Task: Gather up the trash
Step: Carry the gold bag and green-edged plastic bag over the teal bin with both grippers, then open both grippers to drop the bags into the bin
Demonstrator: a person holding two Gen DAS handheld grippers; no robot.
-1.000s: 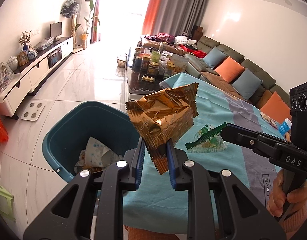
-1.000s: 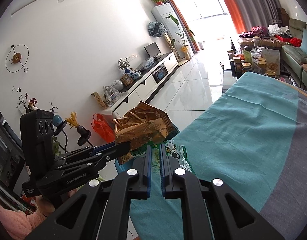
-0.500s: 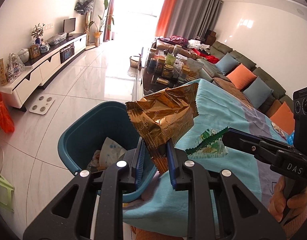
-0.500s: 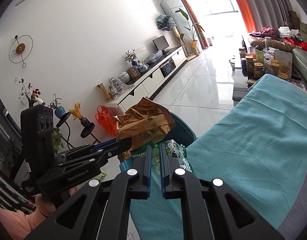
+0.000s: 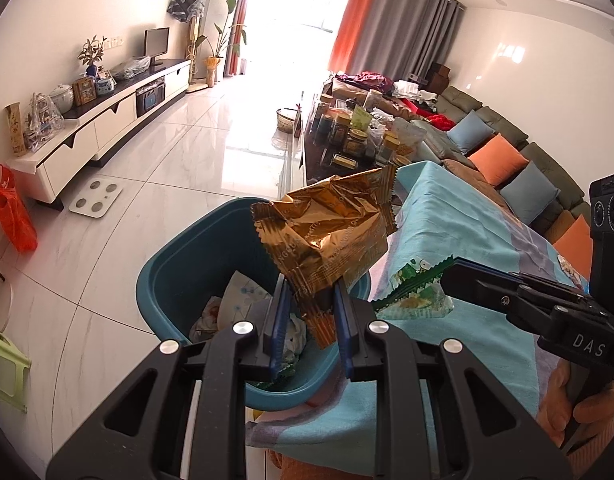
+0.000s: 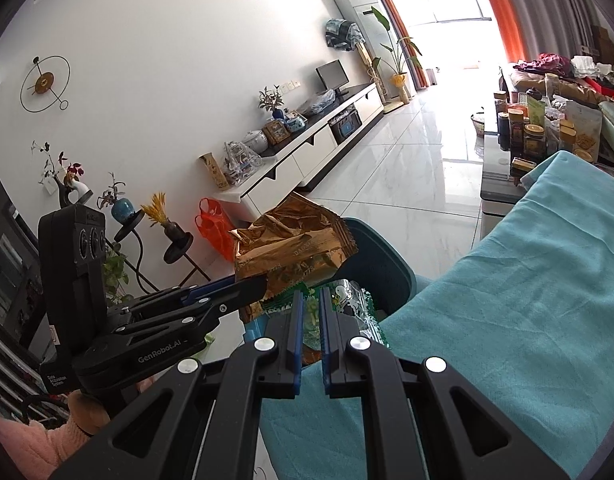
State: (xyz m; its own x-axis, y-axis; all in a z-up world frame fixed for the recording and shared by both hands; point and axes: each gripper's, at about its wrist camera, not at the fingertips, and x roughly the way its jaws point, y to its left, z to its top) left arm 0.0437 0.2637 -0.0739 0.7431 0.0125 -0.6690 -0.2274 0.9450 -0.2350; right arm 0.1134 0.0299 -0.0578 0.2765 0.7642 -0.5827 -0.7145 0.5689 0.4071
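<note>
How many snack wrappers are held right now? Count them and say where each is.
2. A gold wrapper in the left claw over the blue bin; a green wrapper in the right claw beside it. The bin may hide more.

1. We see strong daylight pouring in through the far window point(image 5: 307, 4), which is blown out to white in both views.
2. The glossy floor point(image 5: 243, 140) throws back a bright glare patch.
3. The gold wrapper point(image 5: 327, 236) glints with sharp highlights.
4. Both pictures are sharp, without motion blur.
5. Fisheye bending curves the walls, and dark corners ring each picture.
</note>
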